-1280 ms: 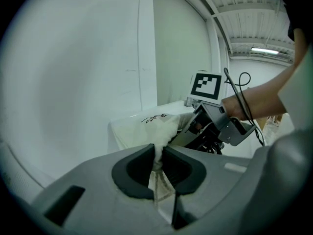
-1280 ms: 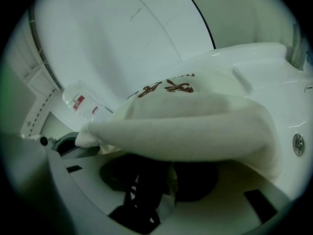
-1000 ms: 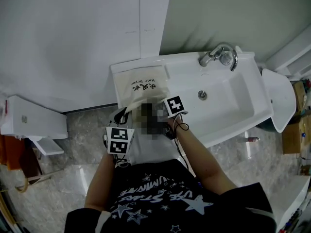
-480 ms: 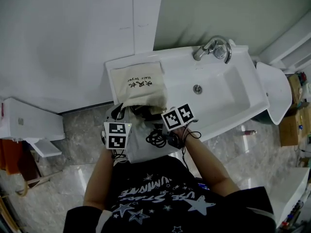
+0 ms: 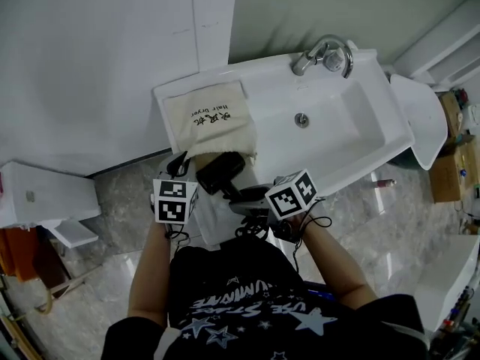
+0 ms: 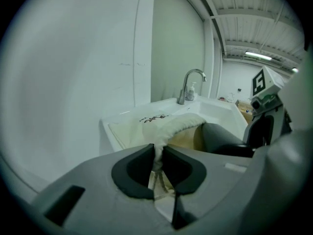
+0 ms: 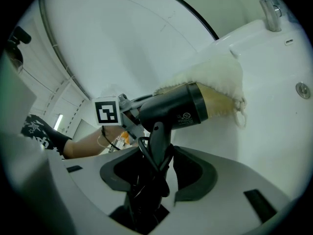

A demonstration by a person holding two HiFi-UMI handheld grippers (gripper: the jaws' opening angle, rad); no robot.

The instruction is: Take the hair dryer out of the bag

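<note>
I'm nearly done, I think: my left fingers (image 6: 137, 169) pinch the bag (image 5: 214, 122) on the sink's (image 5: 345, 172) left end, and my right fingers (image 7: 194, 173) grip the hair dryer (image 5: 217, 174) handle, nose just at the bag's mouth.

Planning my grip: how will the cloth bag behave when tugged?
Probably floppy: the bag bunches thinly between the left tongs. Likely light: it lies flat on the sink ledge, so it may slide unless pinned.
</note>
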